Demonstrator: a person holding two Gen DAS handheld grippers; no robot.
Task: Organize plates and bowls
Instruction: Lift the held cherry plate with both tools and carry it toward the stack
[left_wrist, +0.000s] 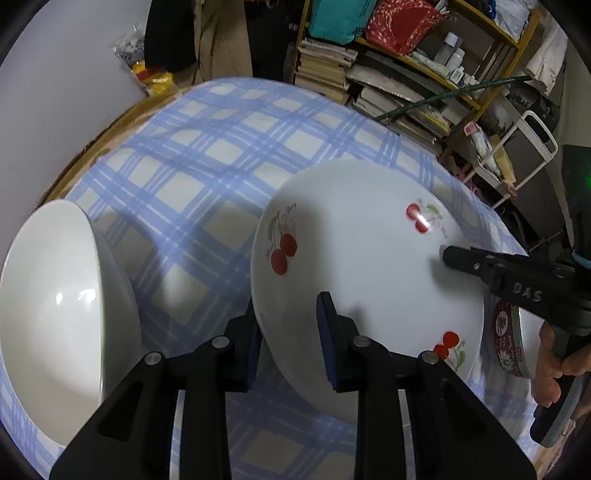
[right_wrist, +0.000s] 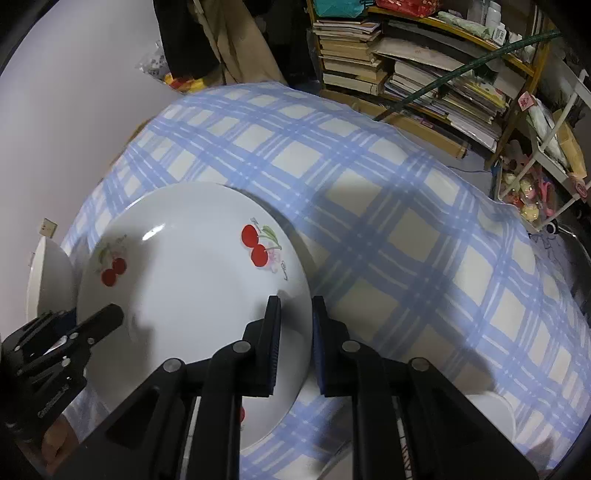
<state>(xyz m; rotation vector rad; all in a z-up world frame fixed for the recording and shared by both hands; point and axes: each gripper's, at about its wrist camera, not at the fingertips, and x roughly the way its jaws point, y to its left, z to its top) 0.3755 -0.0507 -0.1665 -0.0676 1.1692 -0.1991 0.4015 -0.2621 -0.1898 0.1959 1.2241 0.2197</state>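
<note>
A white plate with red cherries (left_wrist: 362, 273) is held above the blue checked tablecloth (left_wrist: 192, 155) by both grippers. My left gripper (left_wrist: 291, 332) straddles its near-left rim, one finger under and one over, shut on it. My right gripper (right_wrist: 295, 332) is shut on the plate's right rim (right_wrist: 299, 314); it also shows in the left wrist view (left_wrist: 454, 258). The plate fills the left of the right wrist view (right_wrist: 184, 288). A plain white bowl (left_wrist: 55, 310) sits at the far left, also seen from the right wrist (right_wrist: 48, 280).
A dish with a red patterned rim (left_wrist: 506, 339) lies under the plate's right edge. Another white dish (right_wrist: 491, 410) shows at the lower right. Cluttered bookshelves (right_wrist: 424, 74) and a white rack (left_wrist: 524, 158) stand beyond the table.
</note>
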